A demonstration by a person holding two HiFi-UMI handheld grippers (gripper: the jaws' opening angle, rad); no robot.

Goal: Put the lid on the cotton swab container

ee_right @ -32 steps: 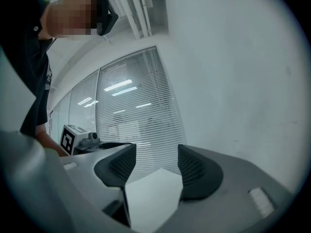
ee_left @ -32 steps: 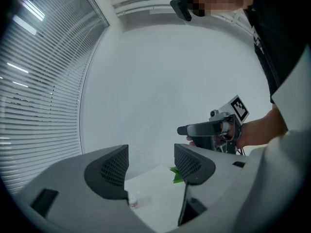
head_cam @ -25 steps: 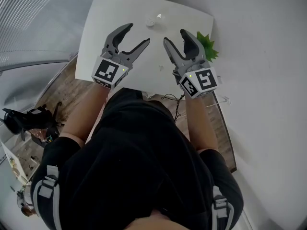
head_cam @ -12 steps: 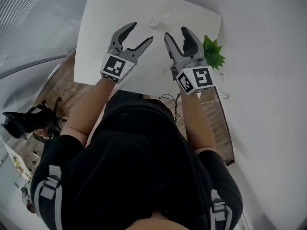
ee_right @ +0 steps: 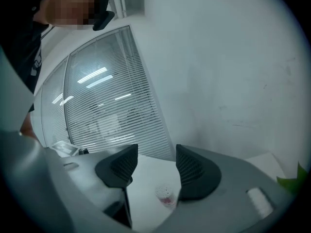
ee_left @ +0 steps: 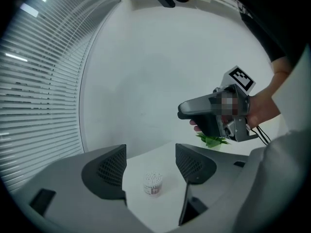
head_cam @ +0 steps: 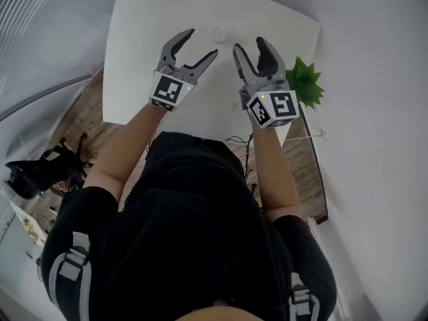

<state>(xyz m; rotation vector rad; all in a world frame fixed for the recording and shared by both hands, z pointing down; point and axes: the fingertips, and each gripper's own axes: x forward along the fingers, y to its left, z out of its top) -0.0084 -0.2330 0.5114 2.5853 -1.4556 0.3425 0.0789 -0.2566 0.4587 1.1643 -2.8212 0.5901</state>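
A small clear cotton swab container [head_cam: 216, 33] stands uncovered on the white table [head_cam: 140, 52], its white swab heads showing at the top. It also appears in the left gripper view [ee_left: 152, 183] and the right gripper view [ee_right: 165, 195], beyond the jaws in both. My left gripper [head_cam: 202, 43] hovers just left of it and my right gripper [head_cam: 249, 44] just right of it. Both are open and hold nothing. I cannot make out the lid in any view.
A green potted plant [head_cam: 306, 85] sits off the table's right edge, close to my right gripper [ee_left: 218, 115]. White walls and a glass partition with blinds [ee_right: 107, 106] surround the table. Wooden floor [head_cam: 87, 126] shows below the near edge.
Both grippers have come lower and moved farther over the table, closing in on the container from either side. Their jaws stay open and empty.
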